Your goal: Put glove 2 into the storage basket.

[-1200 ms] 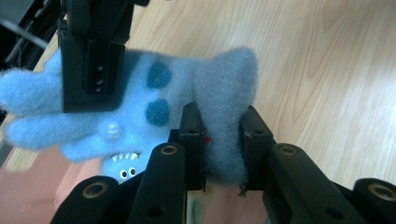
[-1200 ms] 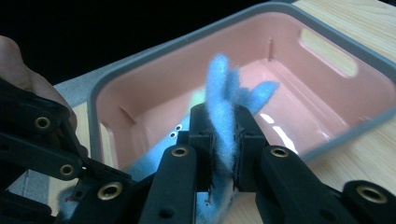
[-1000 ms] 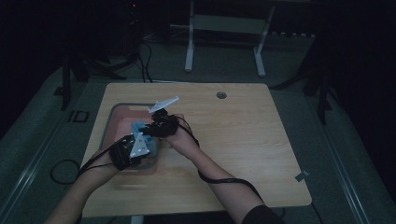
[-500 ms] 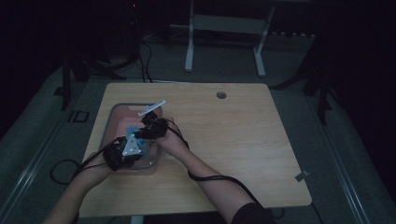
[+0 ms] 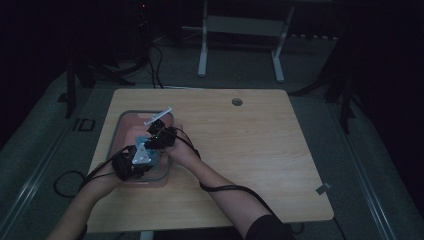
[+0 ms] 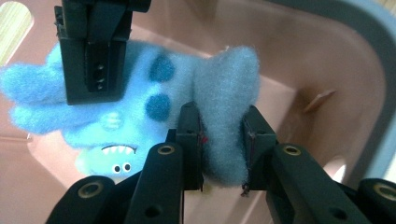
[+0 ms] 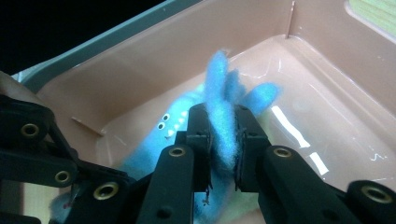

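Fuzzy blue plush toy (image 6: 140,100), light blue with darker blue spots, small white eyes and a toothy mouth, limbs sticking out soft and floppy. Stretched between the two tools inside a pink bin (image 5: 131,121) with a grey rim, at the left part of the wooden desk (image 5: 260,150).

Left tool (image 6: 223,140) clamped on a paler, greyish-blue flap of the toy, fleece bulging up between the black pads, face of the toy just below and left of it. Right tool (image 7: 223,142) pinching a thin bright-blue limb on the other end, the limb standing up between its pads, the toy's face farther off toward the bin wall. Both tools narrow and gripping fleece, with the right tool's jaws having just eased open a little, fabric between them all the same. In the left gripper view, the right tool seen from the front at the upper left, set on the toy's edge.

Compared with a second ago: both hands lower, toy sunk from above the bin down inside it.
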`<state>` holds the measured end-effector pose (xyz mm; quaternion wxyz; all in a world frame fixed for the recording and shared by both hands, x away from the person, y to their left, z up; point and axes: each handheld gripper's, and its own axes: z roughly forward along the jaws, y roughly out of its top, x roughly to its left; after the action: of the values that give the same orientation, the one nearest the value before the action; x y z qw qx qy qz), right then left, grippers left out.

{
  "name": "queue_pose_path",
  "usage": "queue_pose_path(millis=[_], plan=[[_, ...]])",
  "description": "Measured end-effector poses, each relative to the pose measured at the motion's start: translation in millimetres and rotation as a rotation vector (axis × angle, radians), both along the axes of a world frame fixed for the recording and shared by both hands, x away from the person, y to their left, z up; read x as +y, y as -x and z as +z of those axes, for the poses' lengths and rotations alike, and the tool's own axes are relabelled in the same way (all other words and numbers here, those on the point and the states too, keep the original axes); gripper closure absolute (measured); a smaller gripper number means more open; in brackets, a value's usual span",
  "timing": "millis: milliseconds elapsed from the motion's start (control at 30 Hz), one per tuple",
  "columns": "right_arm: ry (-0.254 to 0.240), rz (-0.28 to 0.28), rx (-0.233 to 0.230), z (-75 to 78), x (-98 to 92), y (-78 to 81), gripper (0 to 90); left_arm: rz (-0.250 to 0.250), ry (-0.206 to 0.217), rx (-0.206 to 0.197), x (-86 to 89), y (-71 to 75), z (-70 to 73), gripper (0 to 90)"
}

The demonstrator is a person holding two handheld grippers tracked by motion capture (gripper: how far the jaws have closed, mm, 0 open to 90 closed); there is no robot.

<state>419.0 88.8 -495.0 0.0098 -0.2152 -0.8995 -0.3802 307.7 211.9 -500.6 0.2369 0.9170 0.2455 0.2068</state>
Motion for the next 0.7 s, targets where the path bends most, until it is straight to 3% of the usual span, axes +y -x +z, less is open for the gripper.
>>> queue_pose_path(millis=[167, 267, 300, 333, 400, 567, 700], plan=[[-0.002, -0.011, -0.012, 0.6, 0.6, -3.3, 69.6, 0.019, 0.016, 0.022, 1.2, -2.6, 0.8, 70.0], [-0.006, -0.027, -0.009, 4.6, -3.6, -8.4, 62.5, 0.037, 0.033, 0.029, 2.2, -3.9, 1.6, 60.4], [-0.009, -0.028, -0.009, 5.8, -4.9, -9.3, 60.3, 0.052, 0.031, 0.023, 2.0, -4.1, 2.0, 55.6], [-0.013, -0.028, -0.013, 7.8, -6.9, -10.2, 58.0, 0.067, 0.033, 0.020, 2.1, -4.6, 2.8, 45.2], [-0.016, -0.028, -0.014, 12.9, -11.4, -12.3, 54.6, 0.086, 0.047, 0.009, 2.9, -4.7, 5.9, 38.4], [-0.060, -0.004, -0.012, 27.5, -25.5, -12.2, 44.3, 0.113, 0.128, 0.020, 4.9, -4.7, 18.1, 15.8], [-0.102, 0.012, -0.006, 38.9, -38.2, -8.1, 34.5, 0.113, 0.164, 0.005, 1.0, -2.8, 25.4, 13.8]])
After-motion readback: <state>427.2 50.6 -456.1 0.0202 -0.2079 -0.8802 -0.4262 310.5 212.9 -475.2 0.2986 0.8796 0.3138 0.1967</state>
